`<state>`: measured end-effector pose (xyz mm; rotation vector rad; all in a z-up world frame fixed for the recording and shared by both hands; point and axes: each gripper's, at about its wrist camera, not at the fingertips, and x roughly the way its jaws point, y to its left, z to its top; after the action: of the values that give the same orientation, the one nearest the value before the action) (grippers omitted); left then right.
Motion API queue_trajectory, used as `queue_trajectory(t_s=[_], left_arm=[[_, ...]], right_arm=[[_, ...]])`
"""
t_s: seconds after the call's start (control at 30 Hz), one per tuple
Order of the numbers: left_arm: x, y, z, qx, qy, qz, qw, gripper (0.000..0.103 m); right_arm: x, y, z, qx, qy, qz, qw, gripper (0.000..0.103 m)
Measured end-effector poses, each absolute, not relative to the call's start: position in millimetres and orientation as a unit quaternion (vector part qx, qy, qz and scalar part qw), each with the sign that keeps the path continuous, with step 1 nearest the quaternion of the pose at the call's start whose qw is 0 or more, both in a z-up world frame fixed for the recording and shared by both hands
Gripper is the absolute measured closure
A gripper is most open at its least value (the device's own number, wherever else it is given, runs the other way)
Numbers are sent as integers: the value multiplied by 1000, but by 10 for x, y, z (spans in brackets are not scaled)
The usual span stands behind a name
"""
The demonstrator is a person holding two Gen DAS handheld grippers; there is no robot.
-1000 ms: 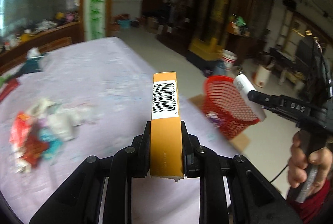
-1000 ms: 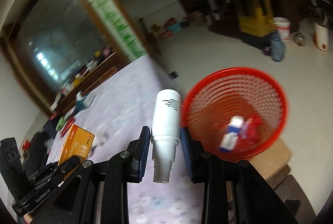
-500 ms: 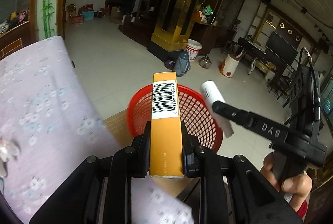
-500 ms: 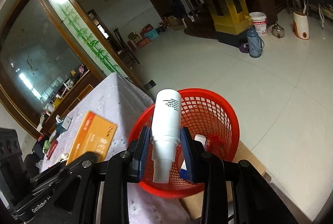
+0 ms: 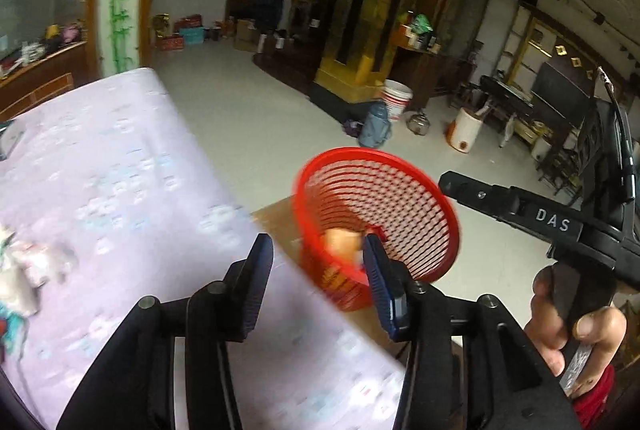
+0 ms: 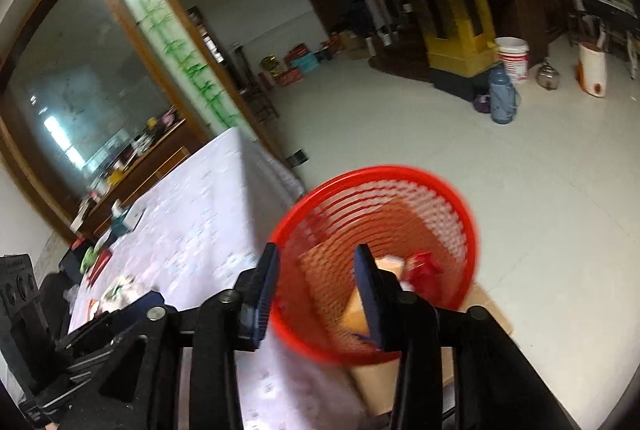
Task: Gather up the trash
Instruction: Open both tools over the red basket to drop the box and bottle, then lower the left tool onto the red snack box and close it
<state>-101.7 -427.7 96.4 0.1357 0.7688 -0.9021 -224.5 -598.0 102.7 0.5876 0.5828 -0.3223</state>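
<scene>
A red mesh basket [image 5: 420, 186] [image 6: 460, 214] stands on a cardboard box beside the table's edge. Inside it lie an orange box [image 5: 340, 242] [image 6: 356, 306] and a red wrapper [image 6: 424, 266], all blurred. My left gripper [image 5: 318, 284] is open with nothing between its fingers, above the table edge next to the basket. My right gripper [image 6: 316, 290] is also open and empty, over the basket's near rim; in the left wrist view its black body [image 5: 552, 222] reaches in from the right, held by a hand [image 5: 576, 334]. More trash [image 5: 24, 270] [image 6: 120, 290] lies on the tablecloth.
A pale flowered tablecloth [image 5: 120, 190] [image 6: 192, 230] covers the table. The cardboard box [image 6: 488, 314] sits on a white tiled floor [image 6: 520, 158]. Far off stand a blue flask [image 5: 374, 128], a white bucket [image 5: 396, 98] and dark furniture.
Both grippers opened: the orange box left my left gripper and the white bottle left my right one. The orange box now lies in the basket. Both views swung back toward the table.
</scene>
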Motion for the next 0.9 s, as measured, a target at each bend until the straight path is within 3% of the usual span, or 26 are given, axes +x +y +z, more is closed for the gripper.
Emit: queue_trajectory(t_s=[0.33, 0.57, 0.9], left_arm=[[-990, -2918, 1087, 34, 347, -348, 870, 48], [-830, -1892, 1008, -7, 353, -268, 896, 47], [-237, -652, 868, -82, 371, -153, 912, 40]], right_arm=[[-1708, -4865, 951, 246, 329, -39, 911, 55], [-1390, -4182, 841, 209, 367, 19, 906, 55], [-1143, -3483, 809, 172, 385, 65, 904, 51]])
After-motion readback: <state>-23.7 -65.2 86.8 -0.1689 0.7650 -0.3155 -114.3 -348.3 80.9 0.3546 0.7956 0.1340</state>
